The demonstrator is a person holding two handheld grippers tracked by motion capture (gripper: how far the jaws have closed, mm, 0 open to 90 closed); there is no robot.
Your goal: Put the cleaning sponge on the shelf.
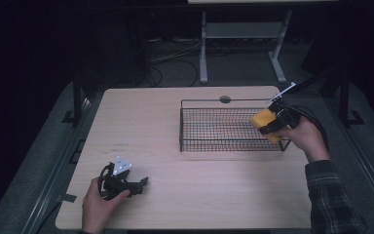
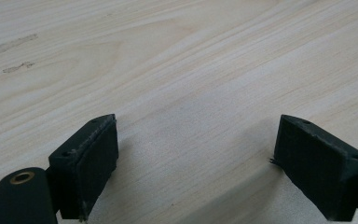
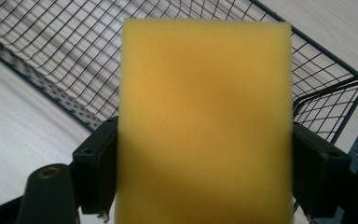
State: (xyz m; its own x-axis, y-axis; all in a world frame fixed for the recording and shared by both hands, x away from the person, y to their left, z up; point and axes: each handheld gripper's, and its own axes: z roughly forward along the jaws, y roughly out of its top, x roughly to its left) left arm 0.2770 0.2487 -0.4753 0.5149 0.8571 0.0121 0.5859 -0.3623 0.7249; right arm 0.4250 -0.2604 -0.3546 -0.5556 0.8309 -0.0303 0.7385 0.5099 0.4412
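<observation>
A pale wooden table [image 1: 175, 146] carries a black wire basket [image 1: 214, 129].

black claws [image 1: 143, 183], cabled; dark plaid sleeve [image 1: 332, 197].

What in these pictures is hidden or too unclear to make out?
- Right gripper view: the yellow sponge blocks much of the wire basket behind it; its lower end is cut off by the bottom edge.
- High view: the right tool is small and dark, its jaws hard to see.
- High view: the room beyond the table is too dark.

Porous foam sponge [image 3: 205, 121], black wire basket [image 1: 224, 141], matt wooden table [image 1: 141, 126].
</observation>
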